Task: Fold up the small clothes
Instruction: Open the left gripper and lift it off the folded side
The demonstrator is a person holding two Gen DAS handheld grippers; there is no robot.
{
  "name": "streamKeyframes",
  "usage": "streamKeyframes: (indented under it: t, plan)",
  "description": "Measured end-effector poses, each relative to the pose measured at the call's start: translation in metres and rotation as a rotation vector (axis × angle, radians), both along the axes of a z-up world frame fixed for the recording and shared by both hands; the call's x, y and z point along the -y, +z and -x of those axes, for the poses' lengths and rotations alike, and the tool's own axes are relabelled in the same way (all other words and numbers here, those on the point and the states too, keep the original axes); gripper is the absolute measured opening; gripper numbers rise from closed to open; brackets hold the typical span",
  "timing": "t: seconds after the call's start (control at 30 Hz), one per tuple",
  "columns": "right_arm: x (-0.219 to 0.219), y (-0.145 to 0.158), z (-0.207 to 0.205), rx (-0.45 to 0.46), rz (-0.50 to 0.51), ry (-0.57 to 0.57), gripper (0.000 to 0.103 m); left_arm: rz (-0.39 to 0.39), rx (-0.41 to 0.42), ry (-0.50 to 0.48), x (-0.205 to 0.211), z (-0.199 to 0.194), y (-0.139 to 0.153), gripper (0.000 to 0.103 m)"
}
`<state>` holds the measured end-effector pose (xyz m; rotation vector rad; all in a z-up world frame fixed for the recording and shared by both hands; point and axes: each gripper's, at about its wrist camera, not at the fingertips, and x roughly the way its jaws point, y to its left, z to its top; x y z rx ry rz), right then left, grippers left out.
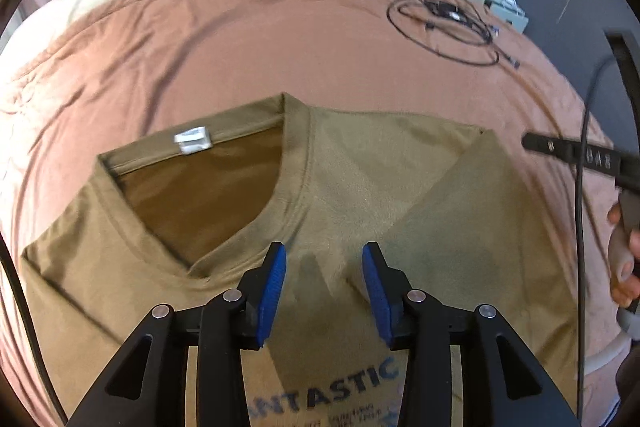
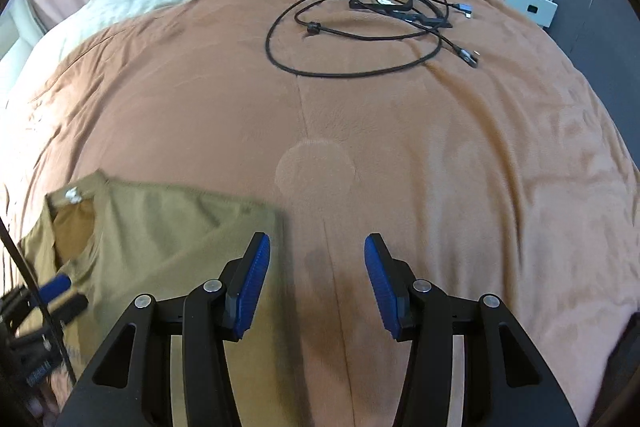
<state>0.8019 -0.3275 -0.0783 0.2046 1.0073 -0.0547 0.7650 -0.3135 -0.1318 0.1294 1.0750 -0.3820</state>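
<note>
T-shirt (image 1: 344, 163), olive, printed side up, spread on brown blanket (image 1: 200, 39) over bed, near its front edge. Left wrist view: right sleeve side already folded in over chest as diagonal flap; left sleeve side seemingly tucked too, hard to confirm. Left tongs (image 1: 324, 279) released above chest, nothing between pads. Right wrist view: right tongs (image 2: 316, 275) released over bare blanket just beside shirt's folded edge, holding nothing. Judged partway: bottom-to-collar fold likely left. Black cable (image 2: 352, 39) far toward bed's back edge.

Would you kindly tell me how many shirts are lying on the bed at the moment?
1: an olive shirt on the brown blanket, under the left claw; others may lie out of view.
</note>
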Motion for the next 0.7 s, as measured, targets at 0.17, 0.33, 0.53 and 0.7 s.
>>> streamKeyframes:
  t: [0.17,0.33,0.53,0.7]
  plan:
    - [-0.009,0.03,0.041,0.029,-0.002,0.039,0.078,0.001,0.056,0.008,-0.02,0.024,0.032,0.057]
    - [-0.017,0.069,0.089,0.073,-0.034,0.065,0.102,0.057,0.124,0.04,-0.048,0.054,0.077,0.086]
    - [-0.031,0.109,0.15,0.111,-0.03,0.106,0.103,0.107,0.188,0.063,-0.089,0.094,0.129,0.102]
    - [-0.041,0.131,0.191,0.126,-0.035,0.148,0.103,0.118,0.234,0.115,-0.132,0.123,0.157,0.102]
